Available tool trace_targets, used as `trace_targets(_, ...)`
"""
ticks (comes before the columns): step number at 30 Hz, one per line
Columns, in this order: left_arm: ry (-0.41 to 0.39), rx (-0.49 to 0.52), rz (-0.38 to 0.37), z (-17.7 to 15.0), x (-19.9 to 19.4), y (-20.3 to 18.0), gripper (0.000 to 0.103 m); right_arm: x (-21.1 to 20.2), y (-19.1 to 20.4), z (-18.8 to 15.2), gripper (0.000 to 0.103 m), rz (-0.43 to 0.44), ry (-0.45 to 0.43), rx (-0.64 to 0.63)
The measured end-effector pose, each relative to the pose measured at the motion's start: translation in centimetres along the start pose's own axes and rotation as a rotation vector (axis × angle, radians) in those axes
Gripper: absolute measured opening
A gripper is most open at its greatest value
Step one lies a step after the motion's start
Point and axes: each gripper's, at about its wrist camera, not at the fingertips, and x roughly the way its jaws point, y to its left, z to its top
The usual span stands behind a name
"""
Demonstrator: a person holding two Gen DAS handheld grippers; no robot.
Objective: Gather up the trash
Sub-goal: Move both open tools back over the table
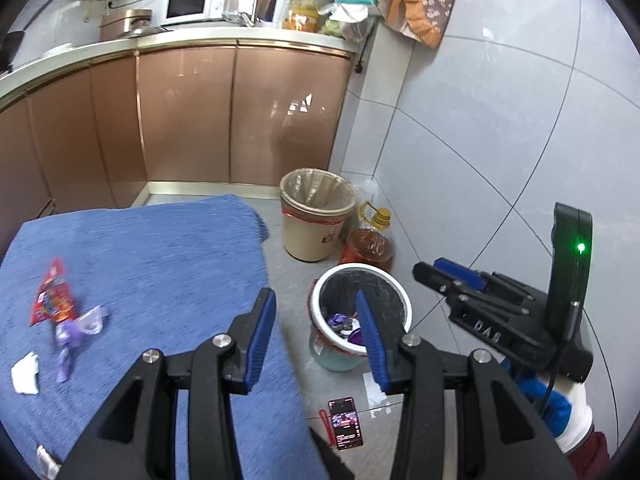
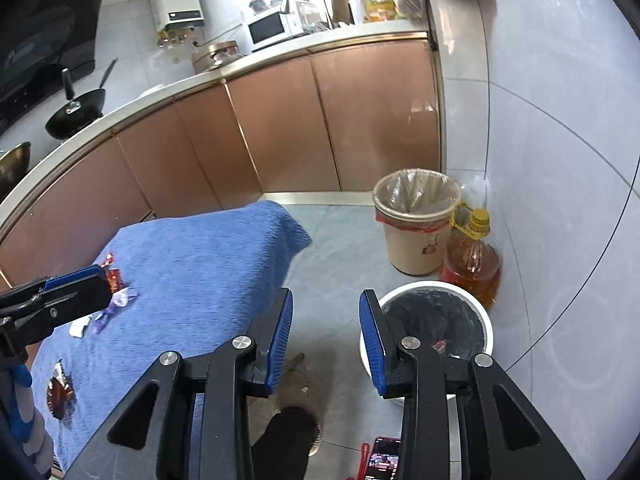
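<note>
Kitchen, grey tile floor and grey tiled wall on the right, copper-brown cabinet doors [image 1: 188, 120] under a pale countertop [image 1: 168, 42] at the far side, microwave [image 1: 191, 5] and tap on top. A low table draped in a blue cloth [image 1: 160, 264] takes up the near left.

Trash on the cloth, left part: a red snack wrapper [image 1: 52, 294], long axis running roughly near-to-far, crumpled and glossy; just near it a purple candy wrapper [image 1: 78, 330], twisted, long axis also near-to-far, blurred; a white paper scrap [image 1: 26, 374] at the near left. The right wrist view adds a dark brown wrapper [image 2: 59, 394] nearer the cloth's near edge.

On the floor right of the table: white-rimmed bin with black liner [image 1: 394, 292], wrappers inside; farther off a beige bin with clear liner [image 1: 316, 216]; oil bottle [image 1: 370, 244] between them by the wall. Phone [image 1: 346, 424] on the floor, screen lit.

Left gripper [image 1: 316, 320] released, nothing between the blue pads. Right gripper [image 2: 326, 324] empty, jaws opening, bin just to its right.
</note>
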Motion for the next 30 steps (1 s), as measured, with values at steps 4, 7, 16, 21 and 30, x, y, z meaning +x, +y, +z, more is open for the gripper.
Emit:
trace_targets(4, -0.031, -0.008, 0.020, -1.2, -3.5, 1.9, 0.041, -1.5, 2.0, 0.0, 0.035, 0.015, -0.019, -0.023)
trace_targets(7, -0.062, -0.013, 0.042, -1.8, -6.0, 2.8, 0.041, -3.0, 3.5, 0.3, 0.035, 0.028, -0.040, -0.039)
trace_targets(16, -0.189, -0.045, 0.107, -2.9, -13.5, 5.4, 0.051, -8.1, 7.7, 1.2, 0.045, 0.065, -0.130, -0.086)
trace_targets(21, -0.234, -0.088, 0.127, -4.0, -16.8, 7.0, 0.051, -10.8, 9.7, 1.6, 0.048, 0.096, -0.176, -0.113)
trace_targets(30, -0.302, -0.144, 0.208, -7.1, -22.2, 10.0, 0.051, -13.7, 12.7, 1.1, 0.050, 0.161, -0.232, -0.149)
